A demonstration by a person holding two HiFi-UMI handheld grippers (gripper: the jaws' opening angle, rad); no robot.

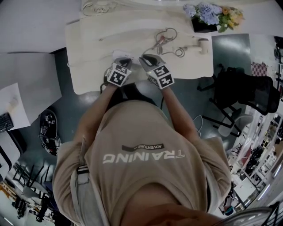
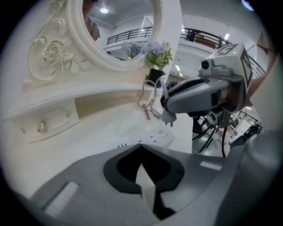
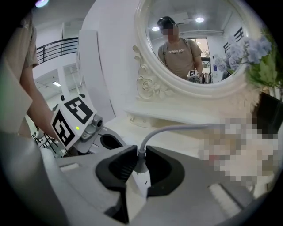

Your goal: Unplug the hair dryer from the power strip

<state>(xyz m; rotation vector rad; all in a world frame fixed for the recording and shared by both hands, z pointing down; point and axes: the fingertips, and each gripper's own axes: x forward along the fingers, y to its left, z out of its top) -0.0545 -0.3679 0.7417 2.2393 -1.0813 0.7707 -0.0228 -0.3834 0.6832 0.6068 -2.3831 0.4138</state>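
**Plug out of the power strip, pinched in the right tongs**

Head view: A person in a tan shirt stands at a white table. Both tongs are at the near edge of the table, side by side and close together. The left tongs are on the left. The hair dryer lies on the table farther back and to the right, well apart from the tongs. Its cord lies in loops between the hair dryer and the tongs. Flowers stand at the back right corner.

Left gripper view: The tips of the left tongs touch each other, and I can see nothing held between them. The power strip lies flat on the table just past the tips, and its near end goes under them. The right tongs come in from the right side. The plug hangs from them just above the strip. Its metal pins point down and are in the air, not in the holes. A small drawer sits at the left under a big white mirror.

Right gripper view: The right tongs are closed tight on the plug, with one dark pad on each side of it. The grey cord comes out of the top of the plug and bends away to the right. The left tongs are just beside, on the left.
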